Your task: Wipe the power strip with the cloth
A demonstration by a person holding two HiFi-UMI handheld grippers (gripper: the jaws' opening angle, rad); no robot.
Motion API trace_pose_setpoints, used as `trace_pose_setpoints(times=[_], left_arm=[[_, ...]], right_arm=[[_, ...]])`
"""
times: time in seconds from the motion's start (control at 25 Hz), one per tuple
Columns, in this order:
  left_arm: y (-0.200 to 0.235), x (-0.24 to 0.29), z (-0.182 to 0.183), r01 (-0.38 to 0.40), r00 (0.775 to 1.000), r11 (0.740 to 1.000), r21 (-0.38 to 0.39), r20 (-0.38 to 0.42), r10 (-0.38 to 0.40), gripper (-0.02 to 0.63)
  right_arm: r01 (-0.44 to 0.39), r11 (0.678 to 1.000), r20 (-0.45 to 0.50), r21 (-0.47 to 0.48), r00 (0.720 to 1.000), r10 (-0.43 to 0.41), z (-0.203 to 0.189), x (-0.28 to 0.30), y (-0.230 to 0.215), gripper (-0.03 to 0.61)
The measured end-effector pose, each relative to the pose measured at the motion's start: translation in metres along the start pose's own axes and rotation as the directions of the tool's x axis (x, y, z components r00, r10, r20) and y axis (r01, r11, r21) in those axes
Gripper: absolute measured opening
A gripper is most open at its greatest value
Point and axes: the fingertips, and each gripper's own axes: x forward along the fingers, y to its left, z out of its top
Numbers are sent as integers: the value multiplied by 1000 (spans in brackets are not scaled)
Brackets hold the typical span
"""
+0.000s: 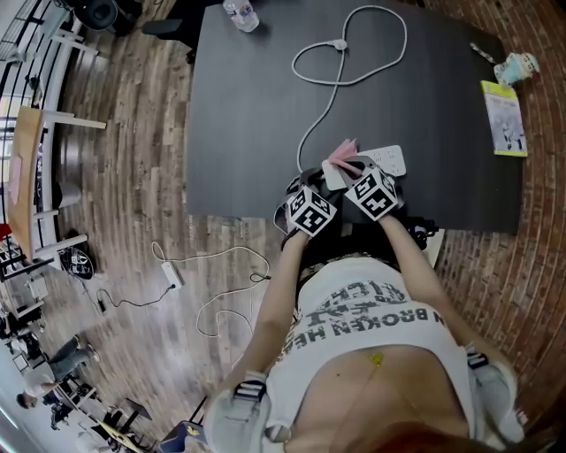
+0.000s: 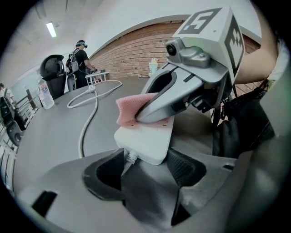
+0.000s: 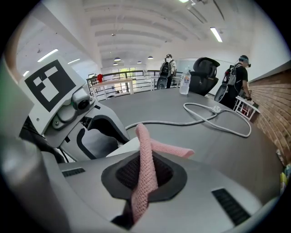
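Observation:
The white power strip lies near the front edge of the dark table. Its grey cable loops away toward the far side. In the left gripper view, the strip's cable end sits between the jaws of my left gripper, which is shut on it. My right gripper is shut on a pink cloth. From the left gripper view, the right gripper presses the pink cloth down onto the top of the strip. Both grippers are close together over the strip's near end.
A water bottle stands at the table's far edge. At the right side lie a yellow booklet and a small figurine. Another power strip with a cable lies on the wooden floor. People stand in the background.

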Motion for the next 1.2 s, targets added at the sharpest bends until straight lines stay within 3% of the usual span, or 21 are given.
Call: trace_pose_setpoints(times=[0.44, 1.2], left_arm=[[1, 0, 0, 13, 1000, 1000, -3, -5, -13, 281], [-1, 3, 1, 25, 1000, 1000, -3, -7, -25, 281]], right_arm=[[79, 996, -33, 27, 996, -78, -15, -12, -25, 17], [145, 986, -40, 83, 989, -142, -36, -27, -53, 17]])
